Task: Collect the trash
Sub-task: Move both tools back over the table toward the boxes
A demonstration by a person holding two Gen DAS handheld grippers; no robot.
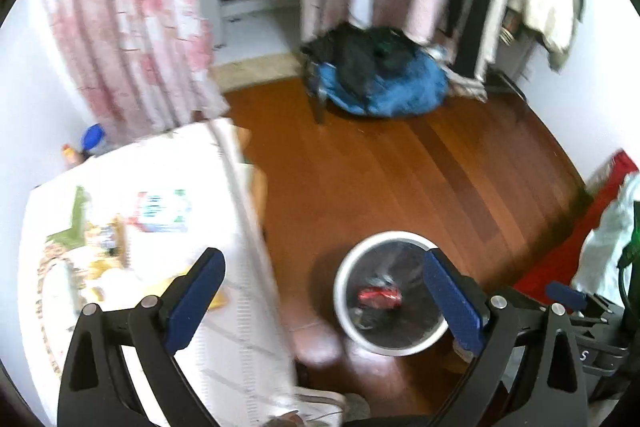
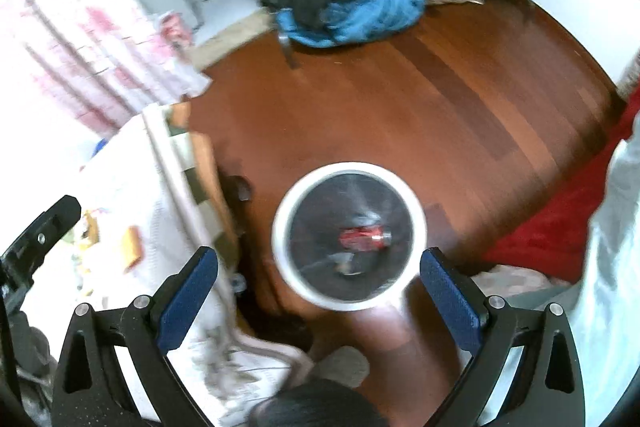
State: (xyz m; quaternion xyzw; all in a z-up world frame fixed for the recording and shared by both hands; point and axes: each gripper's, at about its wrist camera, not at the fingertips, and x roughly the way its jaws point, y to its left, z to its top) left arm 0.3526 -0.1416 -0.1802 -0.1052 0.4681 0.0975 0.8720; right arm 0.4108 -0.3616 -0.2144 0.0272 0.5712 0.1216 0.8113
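Hovering above the wooden floor [image 2: 460, 99], the right gripper [image 2: 319, 277] had its blue-padded fingers [image 2: 188, 295] spread wide with nothing between them. Directly below and ahead of it stood a round white-rimmed trash bin [image 2: 280, 239] lined with a dark bag, and at the bottom of the bin lay a crushed red can [image 2: 362, 238] beside some smaller, blurred scraps. The left gripper [image 1: 322, 293] was likewise spread wide and empty, its right finger overlapping the bin's rim in the left wrist view. To the left of the bin stood a table under a white cloth [image 1: 240, 307], carrying a green-and-white packet [image 1: 162, 211], yellow wrappers [image 1: 100, 267] and other litter too blurred to name. Farther off, a blue-and-black heap of fabric [image 1: 380, 75] rested on a low seat on the floor, a pink floral curtain [image 1: 132, 19] hung at the left, and a red cloth [image 2: 560, 227] lay at the right.
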